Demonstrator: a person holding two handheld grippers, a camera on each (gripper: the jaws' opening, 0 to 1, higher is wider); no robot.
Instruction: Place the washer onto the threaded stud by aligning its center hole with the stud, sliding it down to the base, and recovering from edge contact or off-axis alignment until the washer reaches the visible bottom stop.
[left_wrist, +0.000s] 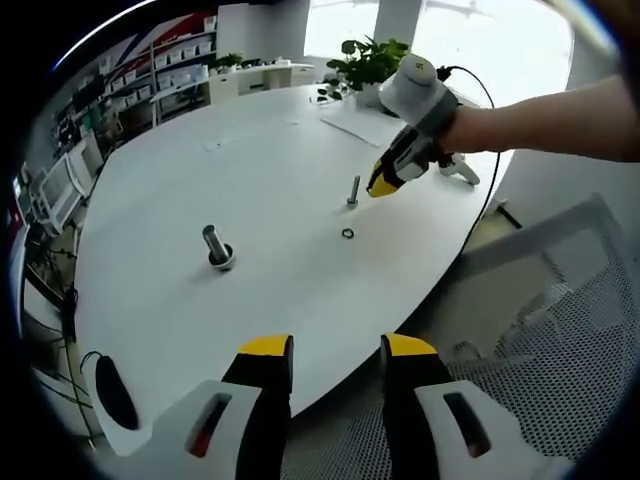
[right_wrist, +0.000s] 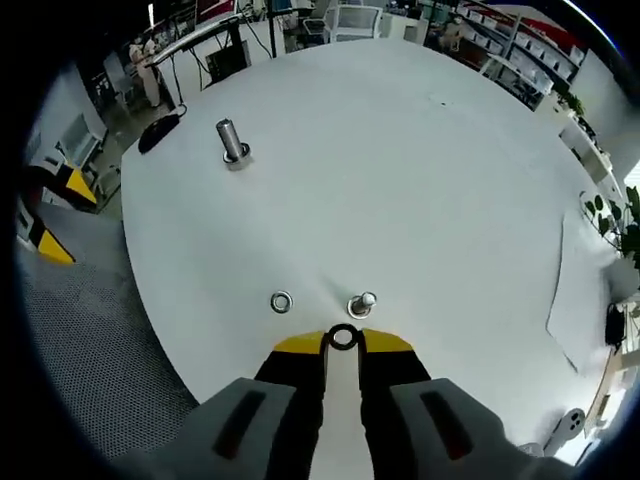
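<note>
The right gripper (right_wrist: 343, 342) is pinching a dark washer (right_wrist: 343, 337) between its yellow tips, jaws nearly closed on it, just short of the threaded stud (right_wrist: 362, 303). The washer is showing its open hole to the right gripper view's camera. The stud is standing upright on the white table (right_wrist: 420, 180), long axis vertical, head down. A second washer (right_wrist: 281, 301) is lying flat just beside it. A larger bolt (right_wrist: 232, 143) is standing upright well apart. The left gripper (left_wrist: 337, 350) is hovering at the table edge, jaws parted and holding nothing. Shelves (left_wrist: 160, 70) and a potted plant (left_wrist: 368, 62) are lining the room beyond the table.
</note>
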